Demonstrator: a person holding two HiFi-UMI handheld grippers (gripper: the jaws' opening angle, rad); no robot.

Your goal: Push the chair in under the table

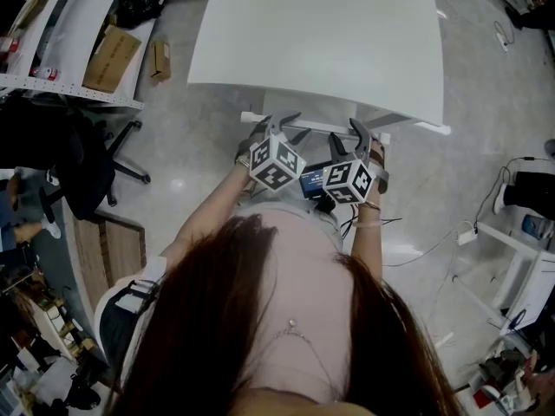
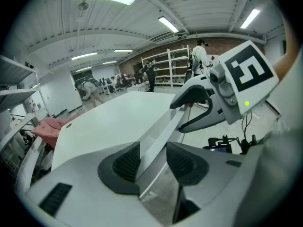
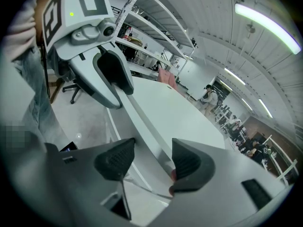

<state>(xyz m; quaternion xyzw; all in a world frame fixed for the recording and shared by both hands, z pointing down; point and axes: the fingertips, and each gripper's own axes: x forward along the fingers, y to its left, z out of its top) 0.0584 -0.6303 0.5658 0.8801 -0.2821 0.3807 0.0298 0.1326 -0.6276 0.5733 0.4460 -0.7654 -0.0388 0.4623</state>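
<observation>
A white table (image 1: 321,33) fills the top of the head view. Along its near edge runs the chair's white top rail (image 1: 408,125); the rest of the chair is hidden below the tabletop and my arms. My left gripper (image 1: 279,126) and right gripper (image 1: 347,137) sit side by side at this rail. In the left gripper view the jaws (image 2: 154,157) stand apart with the rail (image 2: 165,126) running between them toward the right gripper (image 2: 208,103). The right gripper view shows its jaws (image 3: 152,159) open astride the rail (image 3: 142,117), with the left gripper (image 3: 106,74) further along.
A black office chair (image 1: 87,163) stands left of me beside a shelf (image 1: 69,24) with cardboard boxes (image 1: 111,57). Cables (image 1: 468,232) trail over the floor on the right. A pink cloth (image 2: 47,126) lies at the table's far end. People stand in the background.
</observation>
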